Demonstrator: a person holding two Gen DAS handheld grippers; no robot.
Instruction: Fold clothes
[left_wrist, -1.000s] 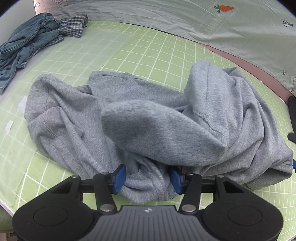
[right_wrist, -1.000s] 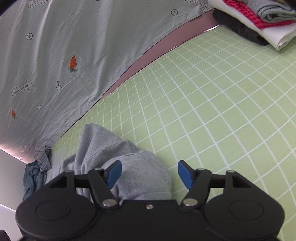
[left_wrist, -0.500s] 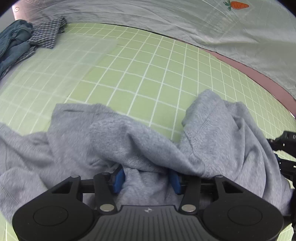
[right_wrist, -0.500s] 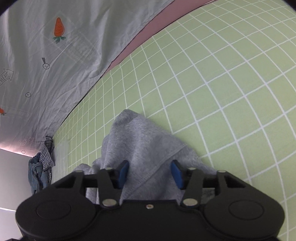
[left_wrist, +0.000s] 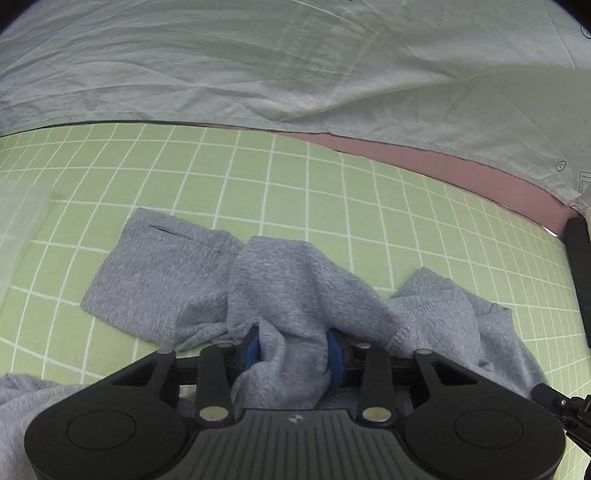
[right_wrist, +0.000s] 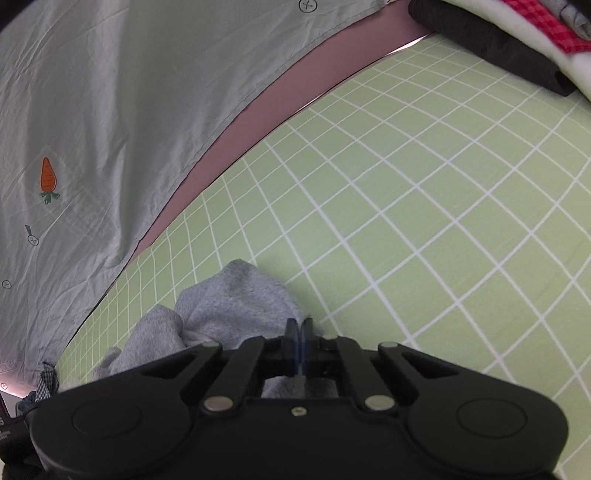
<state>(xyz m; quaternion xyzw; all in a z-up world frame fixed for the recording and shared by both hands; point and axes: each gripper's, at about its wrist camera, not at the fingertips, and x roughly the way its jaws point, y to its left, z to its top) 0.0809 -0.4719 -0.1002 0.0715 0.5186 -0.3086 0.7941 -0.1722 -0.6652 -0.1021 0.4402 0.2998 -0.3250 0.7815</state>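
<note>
Left wrist view: left claw (left_wrist: 293, 350) closing on bunched grey sweatshirt (left_wrist: 295, 280); right claw (right_wrist: 298, 345) pinches its right edge; garment stretches leftward.

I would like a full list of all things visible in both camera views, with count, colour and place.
grey garment: one, grey, crumpled on the mat, gripped by both claws
grid mat: one, green with white lines, under the garment
sheet: one, pale grey-green with carrot prints, beyond the mat
folded clothes stack: one, black, white, red, far corner of the mat
denim and checked clothes: small heap, blue, left edge of the right wrist view
left claw: one, black with blue pads, closing on a bunch of grey fabric
right claw: one, shut on a thin fabric edge
</note>
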